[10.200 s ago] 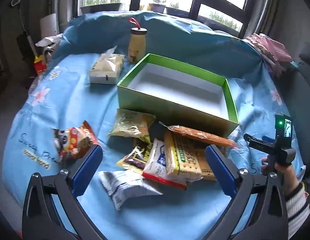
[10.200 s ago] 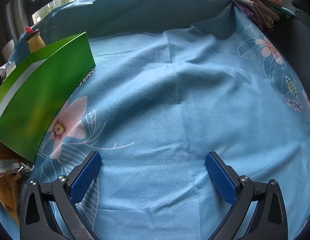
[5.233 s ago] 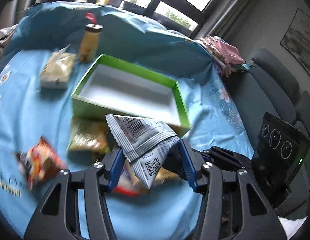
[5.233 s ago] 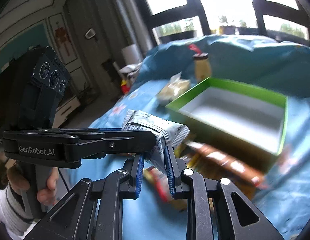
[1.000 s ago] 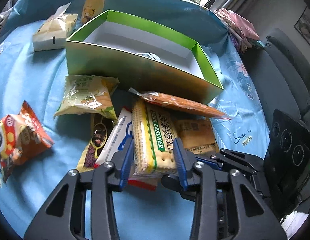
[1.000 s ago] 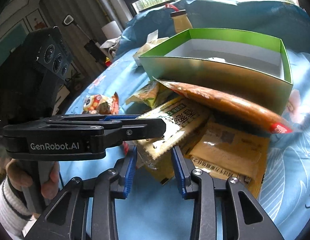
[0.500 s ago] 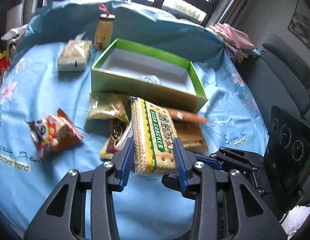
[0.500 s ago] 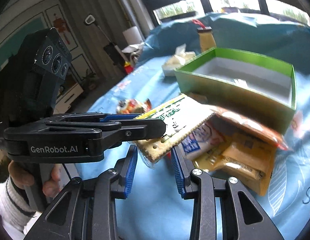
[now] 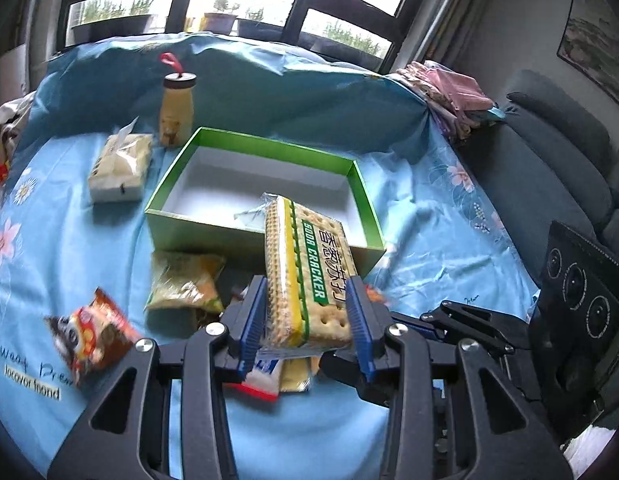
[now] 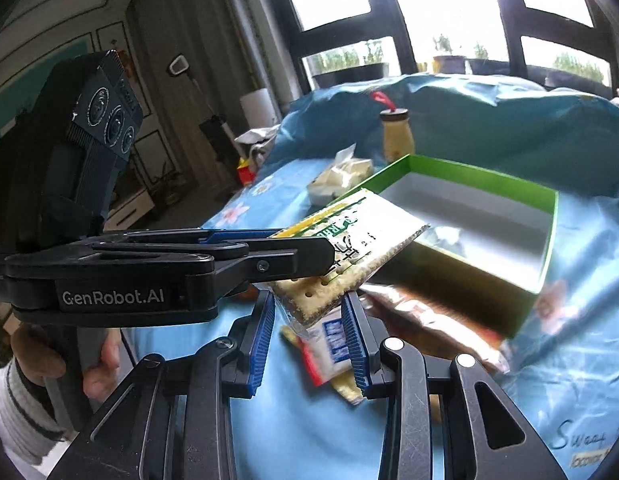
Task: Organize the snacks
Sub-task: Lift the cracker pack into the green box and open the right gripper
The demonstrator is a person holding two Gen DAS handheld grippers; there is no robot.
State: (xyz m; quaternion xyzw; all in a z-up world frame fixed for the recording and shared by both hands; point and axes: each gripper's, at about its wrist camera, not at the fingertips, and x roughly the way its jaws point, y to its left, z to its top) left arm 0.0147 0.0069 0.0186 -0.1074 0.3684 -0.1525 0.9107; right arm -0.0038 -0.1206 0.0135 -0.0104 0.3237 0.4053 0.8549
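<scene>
Left gripper [image 9: 305, 318]: pads clamped on crackers [image 9: 309, 276], lifted above the snack pile [image 9: 181, 288]. Right gripper [image 10: 309, 336]: narrowly parted, pinching the same pack's corner. Beyond: green box [image 9: 365, 216], nearly empty. Farther: tissue pack [image 9: 119, 168], bottle [image 9: 177, 110] on blue cloth [image 9: 61, 216].

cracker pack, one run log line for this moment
held: cracker pack | by: left gripper + right gripper, both shut on it | place: above snack pile, before green box | status: not boxed

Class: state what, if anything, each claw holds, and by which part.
Both the left claw and the right claw grip the soda cracker pack at its near end.
</scene>
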